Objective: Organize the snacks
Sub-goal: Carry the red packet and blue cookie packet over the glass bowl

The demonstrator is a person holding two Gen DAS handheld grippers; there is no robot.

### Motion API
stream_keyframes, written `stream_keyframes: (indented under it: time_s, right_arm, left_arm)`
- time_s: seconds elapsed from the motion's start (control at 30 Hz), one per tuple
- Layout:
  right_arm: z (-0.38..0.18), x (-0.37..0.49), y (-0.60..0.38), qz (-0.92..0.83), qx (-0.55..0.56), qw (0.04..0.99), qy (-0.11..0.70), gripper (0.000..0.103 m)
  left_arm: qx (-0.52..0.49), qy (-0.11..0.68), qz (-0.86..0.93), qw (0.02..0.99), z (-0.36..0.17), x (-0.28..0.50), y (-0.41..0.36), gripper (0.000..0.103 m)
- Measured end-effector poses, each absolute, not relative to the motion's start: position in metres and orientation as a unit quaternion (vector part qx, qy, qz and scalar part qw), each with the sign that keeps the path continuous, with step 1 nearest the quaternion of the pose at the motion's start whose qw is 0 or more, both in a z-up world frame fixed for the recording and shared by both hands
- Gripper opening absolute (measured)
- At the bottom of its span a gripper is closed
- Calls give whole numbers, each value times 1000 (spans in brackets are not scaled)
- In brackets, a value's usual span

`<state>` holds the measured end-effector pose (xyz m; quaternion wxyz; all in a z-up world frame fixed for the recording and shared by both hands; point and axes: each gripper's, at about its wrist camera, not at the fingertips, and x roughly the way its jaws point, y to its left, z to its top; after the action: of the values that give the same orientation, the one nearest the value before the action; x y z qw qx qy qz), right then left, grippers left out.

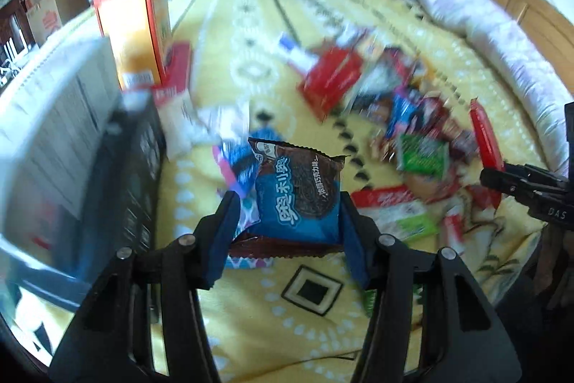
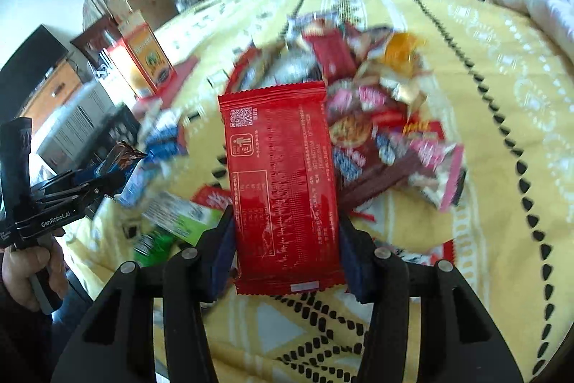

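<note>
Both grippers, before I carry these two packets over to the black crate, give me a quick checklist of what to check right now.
1. Left gripper clamped on the blue cookie packet: ok, both pads press its sides.
2. Right gripper clamped on the red packet: ok, held at its lower half.
3. Both packets lifted off the yellow blanket: ok.
4. Black crate within view: ok, at the left in the left wrist view.
5. Free space inside the crate: cannot tell, its inside is hidden.
6. Other wrappers clinging to the cookie packet: cannot tell, too blurred.
</note>
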<state>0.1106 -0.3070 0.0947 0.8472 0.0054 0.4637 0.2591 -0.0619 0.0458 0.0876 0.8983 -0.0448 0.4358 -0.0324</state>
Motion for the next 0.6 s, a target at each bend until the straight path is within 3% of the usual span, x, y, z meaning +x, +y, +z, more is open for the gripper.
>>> stream_keyframes:
  time_s: [0.3, 0.6]
  right_arm:
    - [172, 106, -275, 288, -21, 869, 401, 55]
    - [253, 98, -144, 401, -51, 851, 334, 55]
  left_arm:
    - [-69, 350, -2, 934, 173, -79, 87, 55]
    - [-107, 287, 133, 943, 232, -131, 208, 55]
